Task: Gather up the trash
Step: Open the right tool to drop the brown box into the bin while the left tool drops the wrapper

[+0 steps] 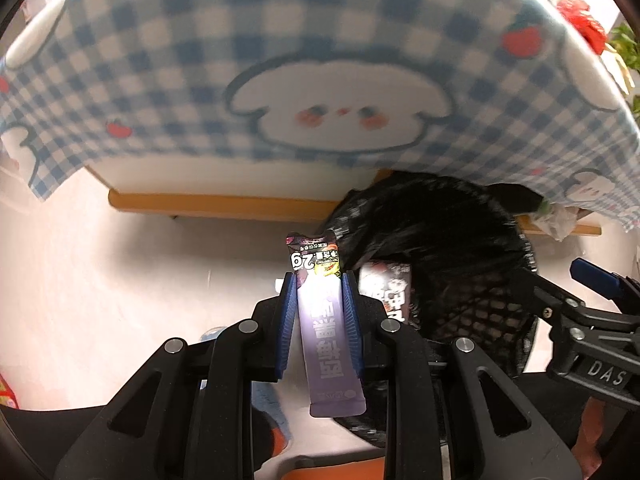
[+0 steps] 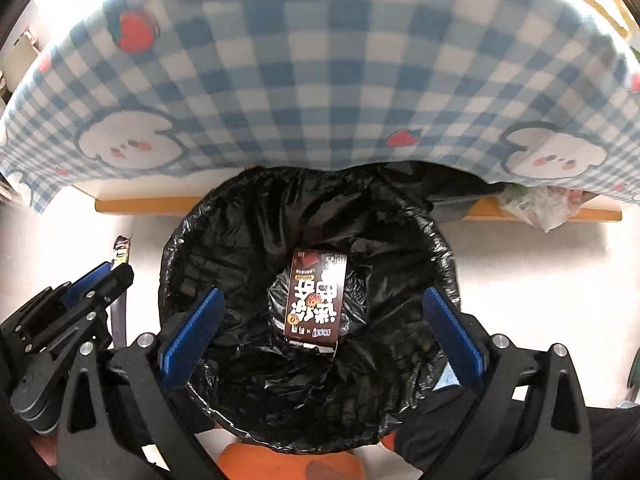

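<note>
My left gripper point(image 1: 319, 280) is shut on a long purple snack wrapper point(image 1: 326, 328), whose printed end sticks out past the blue pads above the pale floor, just left of the bin. The bin point(image 2: 436, 248), lined with a black bag, sits below my right gripper point(image 2: 320, 304), which hangs open over its mouth with nothing between its fingers. A dark brown snack box point(image 2: 316, 300) lies inside on the liner; its corner point(image 1: 390, 284) shows in the left wrist view. The left gripper point(image 2: 108, 276) appears at the left edge of the right wrist view, outside the bin's rim.
A blue-and-white checked cloth point(image 1: 280, 60) with cartoon faces drapes over a low table with a wooden edge point(image 1: 224, 202) just beyond the bin. Crumpled clear plastic point(image 2: 548, 204) pokes out under the cloth at right. Red flowers point(image 1: 580, 20) stand at the top right.
</note>
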`<state>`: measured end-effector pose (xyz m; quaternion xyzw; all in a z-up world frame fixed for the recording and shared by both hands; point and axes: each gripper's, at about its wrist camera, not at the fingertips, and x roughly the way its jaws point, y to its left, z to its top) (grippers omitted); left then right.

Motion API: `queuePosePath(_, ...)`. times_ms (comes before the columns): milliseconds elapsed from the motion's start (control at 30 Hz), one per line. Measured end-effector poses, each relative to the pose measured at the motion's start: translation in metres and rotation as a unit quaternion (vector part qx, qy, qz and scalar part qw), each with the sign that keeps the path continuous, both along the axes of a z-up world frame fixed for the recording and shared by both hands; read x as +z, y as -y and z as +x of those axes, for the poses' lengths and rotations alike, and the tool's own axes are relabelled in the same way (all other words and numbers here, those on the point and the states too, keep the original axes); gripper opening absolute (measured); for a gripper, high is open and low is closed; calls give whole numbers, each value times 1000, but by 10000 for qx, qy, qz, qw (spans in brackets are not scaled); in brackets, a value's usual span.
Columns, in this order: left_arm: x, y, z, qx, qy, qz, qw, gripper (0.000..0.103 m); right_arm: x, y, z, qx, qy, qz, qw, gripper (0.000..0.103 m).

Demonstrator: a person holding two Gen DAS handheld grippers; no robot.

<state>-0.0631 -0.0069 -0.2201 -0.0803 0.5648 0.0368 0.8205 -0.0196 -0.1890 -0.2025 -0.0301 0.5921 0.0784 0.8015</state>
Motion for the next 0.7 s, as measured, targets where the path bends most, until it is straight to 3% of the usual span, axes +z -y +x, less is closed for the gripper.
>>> queuePosePath(300, 6, 55, 9, -391, 49, -16, 9992, 23, 20, 50, -4, -353, 362, -60, 9987, 96)
queuePosePath(700, -7, 109, 18, -678, -108, -47, 9976, 23, 11, 111, -9, -816, 323, -61, 9961, 96)
